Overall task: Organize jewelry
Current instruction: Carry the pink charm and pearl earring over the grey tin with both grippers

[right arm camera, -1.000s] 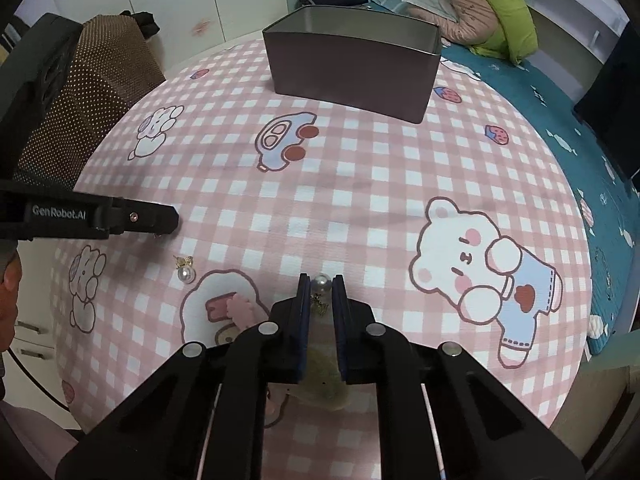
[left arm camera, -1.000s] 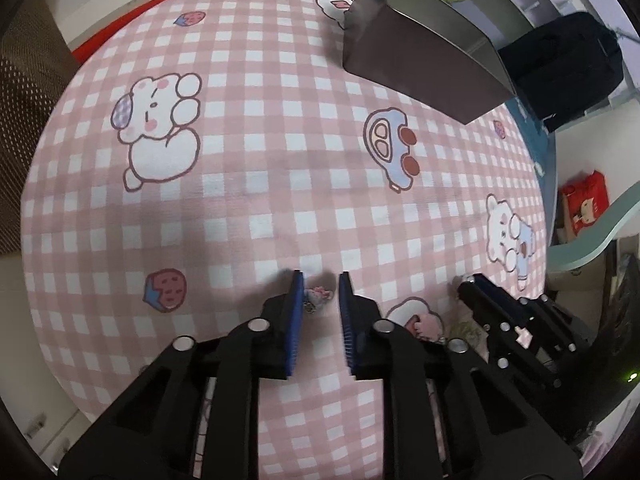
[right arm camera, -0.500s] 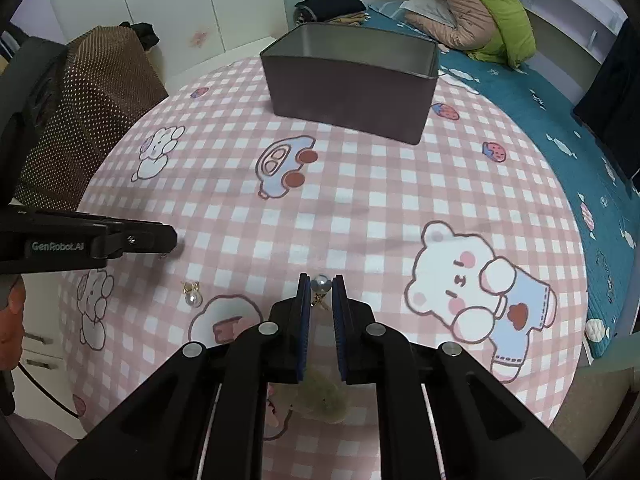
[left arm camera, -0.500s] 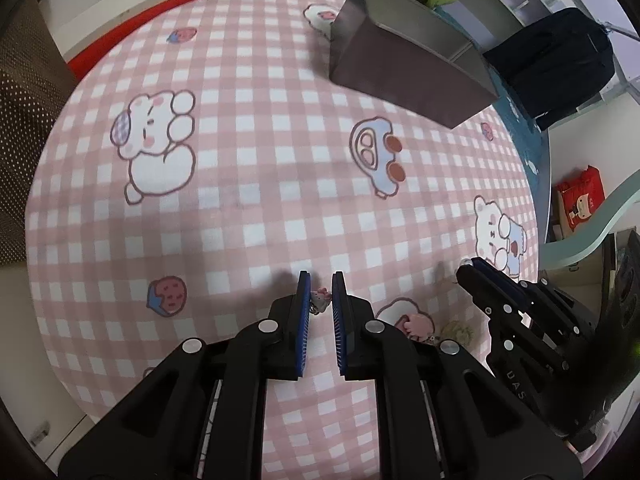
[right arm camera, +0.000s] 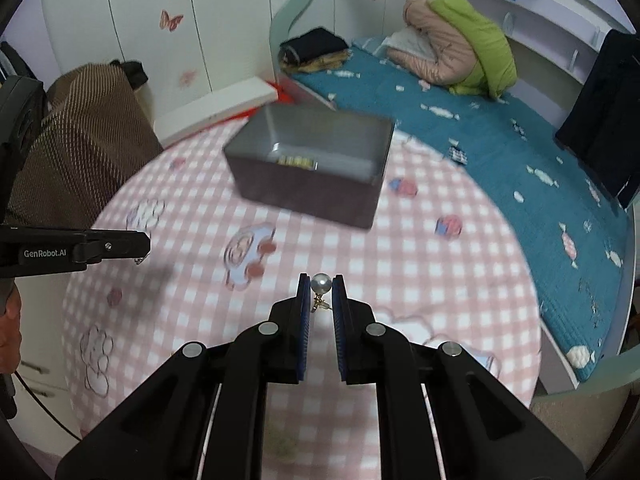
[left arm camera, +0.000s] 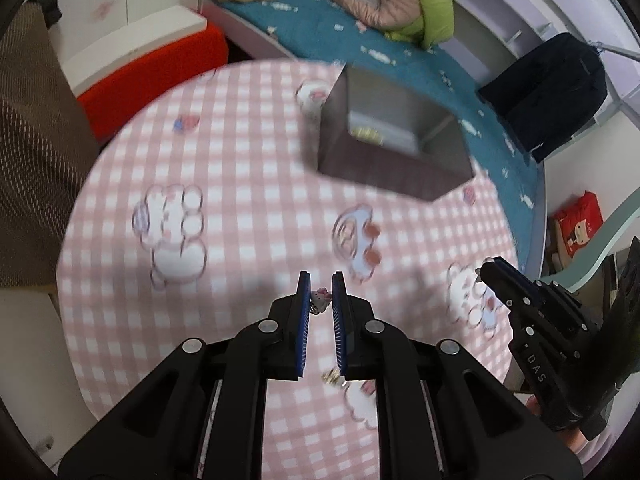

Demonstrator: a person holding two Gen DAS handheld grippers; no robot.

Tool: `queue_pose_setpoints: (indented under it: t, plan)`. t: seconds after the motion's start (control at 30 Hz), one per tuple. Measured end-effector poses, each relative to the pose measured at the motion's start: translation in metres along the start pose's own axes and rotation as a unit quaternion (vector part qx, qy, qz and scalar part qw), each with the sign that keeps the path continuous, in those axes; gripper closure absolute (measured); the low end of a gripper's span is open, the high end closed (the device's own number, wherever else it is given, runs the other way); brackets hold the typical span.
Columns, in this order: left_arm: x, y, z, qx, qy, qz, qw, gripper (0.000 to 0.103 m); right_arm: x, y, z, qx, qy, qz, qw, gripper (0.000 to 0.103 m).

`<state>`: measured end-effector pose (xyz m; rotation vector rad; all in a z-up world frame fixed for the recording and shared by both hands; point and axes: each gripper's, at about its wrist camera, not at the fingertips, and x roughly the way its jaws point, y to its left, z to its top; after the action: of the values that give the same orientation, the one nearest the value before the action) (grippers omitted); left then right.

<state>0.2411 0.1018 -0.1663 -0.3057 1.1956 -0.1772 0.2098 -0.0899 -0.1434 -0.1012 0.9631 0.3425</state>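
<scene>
Each gripper is clamped on 1 earring: left gripper [left arm camera: 321, 294] on a pink charm earring [left arm camera: 320, 298], right gripper [right arm camera: 321, 291] on a pearl earring [right arm camera: 321, 283], both short of the box [right arm camera: 316, 172]. Another earring [left arm camera: 331, 377] lies on the bench [left arm camera: 240, 184], well short of the box.

Pink checked cloth on tabletop [right arm camera: 460, 280]; teal bed [right arm camera: 500, 152] behind with pink-green bedding pile [right arm camera: 460, 52]; brown dotted bag [right arm camera: 80, 140] left; dark garment [left arm camera: 560, 92] hanging right.
</scene>
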Motion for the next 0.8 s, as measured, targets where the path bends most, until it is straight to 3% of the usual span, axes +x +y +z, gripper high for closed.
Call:
queue_pose_setpoints:
  t: [0.33, 0.8]
  plan:
    - [-0.009, -0.033, 0.05, 0.022, -0.052, -0.025, 0.9981, 0.092, 0.003, -0.022, 0.048, -0.002, -0.054, 0.002, 0.999, 0.093]
    - [0.026, -0.055, 0.078, 0.018, -0.059, -0.029, 0.9977, 0.092, 0.035, -0.031, 0.072, 0.011, -0.051, 0.034, 0.998, 0.092]
